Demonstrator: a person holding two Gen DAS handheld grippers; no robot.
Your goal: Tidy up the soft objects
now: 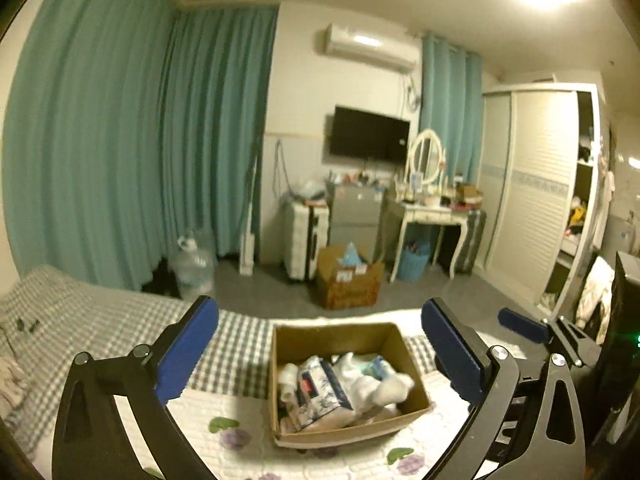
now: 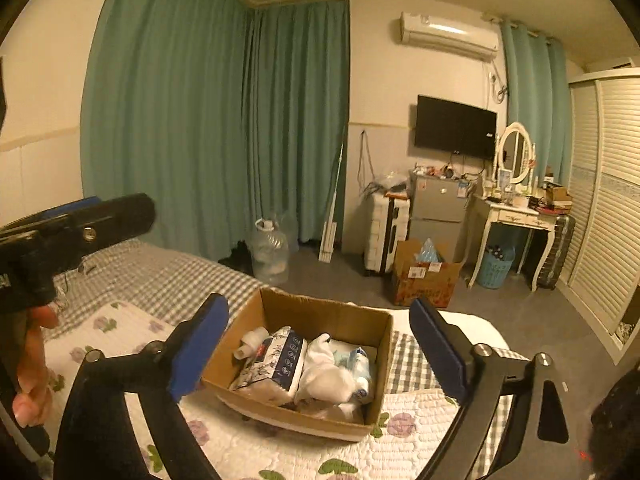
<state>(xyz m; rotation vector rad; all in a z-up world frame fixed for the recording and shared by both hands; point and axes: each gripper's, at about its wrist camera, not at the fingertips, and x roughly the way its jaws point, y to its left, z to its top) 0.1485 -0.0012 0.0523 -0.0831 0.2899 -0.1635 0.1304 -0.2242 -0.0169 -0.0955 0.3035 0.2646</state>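
Observation:
A brown cardboard box (image 1: 340, 338) (image 2: 304, 312) sits on the bed. Inside lie a blue-and-white tissue pack (image 1: 320, 394) (image 2: 272, 364), white soft items (image 1: 376, 384) (image 2: 328, 372) and a small white roll (image 2: 250, 342). My left gripper (image 1: 320, 356) is open and empty, held above and in front of the box. My right gripper (image 2: 320, 354) is open and empty, also above the box. The right gripper's blue finger (image 1: 522, 324) shows at the right of the left wrist view. The left gripper's body (image 2: 76, 232) shows at the left of the right wrist view.
The bed has a white floral quilt (image 1: 240, 424) (image 2: 400, 440) over a grey checked sheet (image 1: 100, 312) (image 2: 160, 272). Beyond the bed: a water jug (image 2: 272, 252), a floor carton (image 2: 424, 280), a suitcase (image 2: 386, 232), a dressing table (image 2: 516, 216) and a wardrobe (image 1: 536, 192).

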